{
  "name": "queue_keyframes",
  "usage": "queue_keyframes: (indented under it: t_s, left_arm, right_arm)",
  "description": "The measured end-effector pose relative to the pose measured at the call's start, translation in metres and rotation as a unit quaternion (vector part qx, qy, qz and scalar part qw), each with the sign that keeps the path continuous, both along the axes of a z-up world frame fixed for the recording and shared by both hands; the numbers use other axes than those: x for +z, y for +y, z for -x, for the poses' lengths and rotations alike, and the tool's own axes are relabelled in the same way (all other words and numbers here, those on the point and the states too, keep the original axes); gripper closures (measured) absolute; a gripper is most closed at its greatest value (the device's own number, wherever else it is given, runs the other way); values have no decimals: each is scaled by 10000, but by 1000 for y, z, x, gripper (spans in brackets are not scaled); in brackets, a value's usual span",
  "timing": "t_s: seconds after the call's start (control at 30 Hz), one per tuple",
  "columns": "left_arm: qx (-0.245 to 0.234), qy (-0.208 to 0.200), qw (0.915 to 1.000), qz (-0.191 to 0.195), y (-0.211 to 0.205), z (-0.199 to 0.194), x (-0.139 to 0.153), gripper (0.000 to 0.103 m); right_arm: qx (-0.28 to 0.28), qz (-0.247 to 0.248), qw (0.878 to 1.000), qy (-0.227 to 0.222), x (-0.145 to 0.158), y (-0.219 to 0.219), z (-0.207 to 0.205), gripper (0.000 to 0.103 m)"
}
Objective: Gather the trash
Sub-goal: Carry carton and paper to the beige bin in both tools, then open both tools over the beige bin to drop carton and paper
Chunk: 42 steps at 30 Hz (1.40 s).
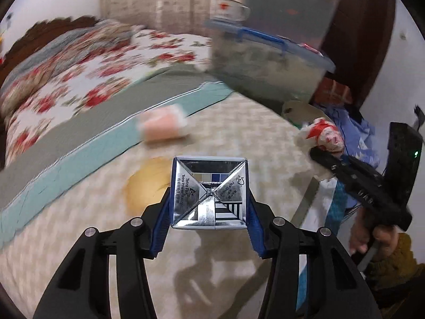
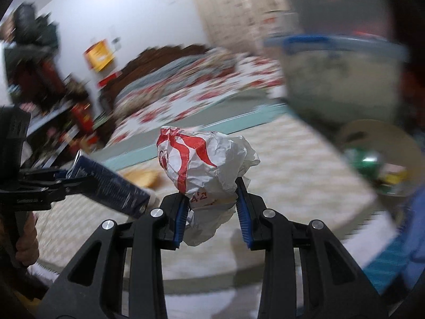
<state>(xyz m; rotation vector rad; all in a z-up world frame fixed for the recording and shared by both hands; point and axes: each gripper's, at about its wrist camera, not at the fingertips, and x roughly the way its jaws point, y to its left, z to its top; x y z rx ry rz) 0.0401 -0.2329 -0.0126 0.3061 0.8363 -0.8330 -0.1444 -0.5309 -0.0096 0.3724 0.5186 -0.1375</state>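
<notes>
The left gripper (image 1: 209, 207) is clamping a drink carton (image 1: 209, 191) across its two side walls, the folded foil end facing the camera, carried above the patterned floor mat (image 1: 93, 207). A carton like this is probably light and fairly stiff if empty, so squeezing the flat sides near the end folds looks like a sound hold; pressing harder mid-body could be buckling it. Farther out on the mat, a pinkish packet (image 1: 163, 125) and a yellowish scrap (image 1: 144, 183) are lying apart from each other, both blurred, and they may be trash awaiting pickup.

To the right, the right gripper (image 2: 211, 207) is pinching a crumpled red-and-white paper wrapper (image 2: 204, 164) at its lower part, most of the ball bulging above the pads. It is likely very light, soft and springy, so a hold deep in the crumple seems safest. At the far right, a round bin (image 2: 372, 133) holding green and yellow items is sitting beneath stacked plastic boxes (image 2: 342, 79).
</notes>
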Motion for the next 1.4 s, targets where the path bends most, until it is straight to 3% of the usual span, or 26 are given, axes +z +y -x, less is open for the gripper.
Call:
queue_keyframes:
  t_s: [0.07,0.2,0.33,0.47,0.53,0.6,0.67,0.7,0.8,0.87,1.1,1.17,1.23,1.3,1.37,1.4]
  left_arm:
    - [-130,-86,9998,-116,-30,-1,-1,56]
    - [-594,123,9981,-65,-99,-6,9,56]
    - [-1092,188,9938,97,-175,-4,24,56]
    - [-1584,631,9847,356,-263,-6,22,56]
    - [-1671,826,9819,328,-293,-6,13,55]
    - [-1755,1089,9783,185,-323,-6,-5,55]
    - [-1668,1274,9777,-101,-345,-6,-30,41]
    - [-1609,1289,9784,-165,-350,-4,-38,23]
    - [-1551,1269,9790,-380,-352,0,-58,22]
    - [-1493,1307,9796,-325,-344,-3,-58,22]
    - [-1175,1257,9851,34,-296,-17,-27,22]
    - [-1193,1083,9869,105,-276,-11,-18,22]
    - [-1195,975,9880,108,-260,-8,-13,22]
    - [-1201,1012,9875,119,-244,-4,-14,22]
    - [-1184,1125,9865,128,-232,-3,-17,22]
    - [-1162,1182,9861,117,-226,-2,-19,22]
  right_arm:
    - [-253,-51,9997,-12,1,-26,9,67]
    - [-838,82,9964,-34,2,-85,27,67]
    - [-1252,98,9918,226,-6,-146,25,67]
    - [-1516,2,9872,496,-19,-195,13,67]
    - [-1571,36,9856,627,-25,-211,7,67]
    - [-1542,48,9845,834,-33,-223,0,59]
    - [-1437,8,9843,1029,-44,-234,-7,35]
    - [-1463,74,9833,1078,-47,-236,-9,33]
    - [-1499,137,9833,1018,-47,-233,-7,33]
    - [-1603,168,9837,792,-42,-227,2,33]
    - [-1417,168,9890,388,-19,-190,24,34]
    - [-1068,146,9942,32,-5,-167,40,34]
    - [-797,298,9964,-24,0,-143,48,34]
    - [-681,215,9974,136,-2,-134,44,44]
    - [-506,80,9975,486,-12,-132,29,65]
    - [-546,172,9962,660,-15,-132,21,66]
